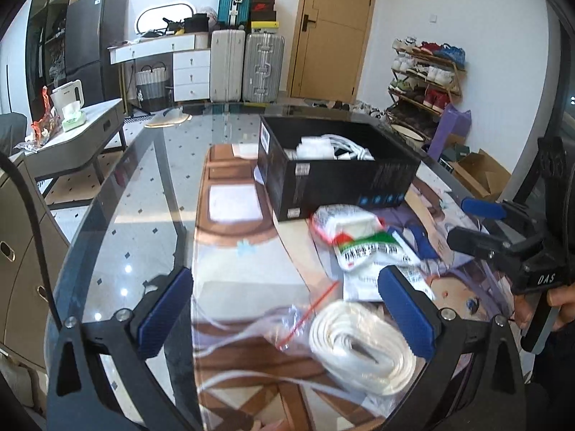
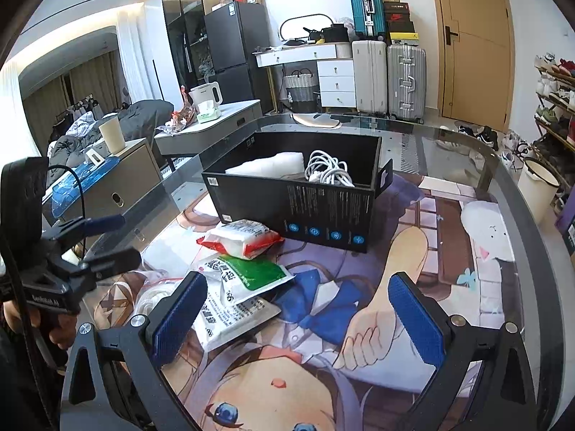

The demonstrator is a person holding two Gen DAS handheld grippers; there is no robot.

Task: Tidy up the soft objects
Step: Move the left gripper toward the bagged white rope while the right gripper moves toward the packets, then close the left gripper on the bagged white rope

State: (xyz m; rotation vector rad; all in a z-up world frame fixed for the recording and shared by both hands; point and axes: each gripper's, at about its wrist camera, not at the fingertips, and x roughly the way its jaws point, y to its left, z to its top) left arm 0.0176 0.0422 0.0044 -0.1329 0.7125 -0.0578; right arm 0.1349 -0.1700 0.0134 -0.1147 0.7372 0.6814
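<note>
A black box (image 1: 337,179) (image 2: 298,197) stands on the glass table and holds a white cable coil (image 2: 329,170) and a white padded pack (image 2: 269,165). In front of it lie a red-edged white packet (image 1: 341,221) (image 2: 240,237), a green-labelled packet (image 1: 370,248) (image 2: 248,273) and a flat white packet (image 2: 230,316). A coil of white rope in a clear zip bag (image 1: 363,344) lies between my left gripper's fingers, close to the right one. My left gripper (image 1: 287,312) is open. My right gripper (image 2: 298,319) is open, hovering over the mat with nothing in it.
A printed cartoon mat (image 2: 377,287) covers the table's near half; bare glass (image 1: 143,186) lies to the left. Beyond the table stand suitcases (image 1: 248,68), a white desk, a door and a shoe rack (image 1: 427,79). A low grey side table (image 2: 212,129) carries a kettle.
</note>
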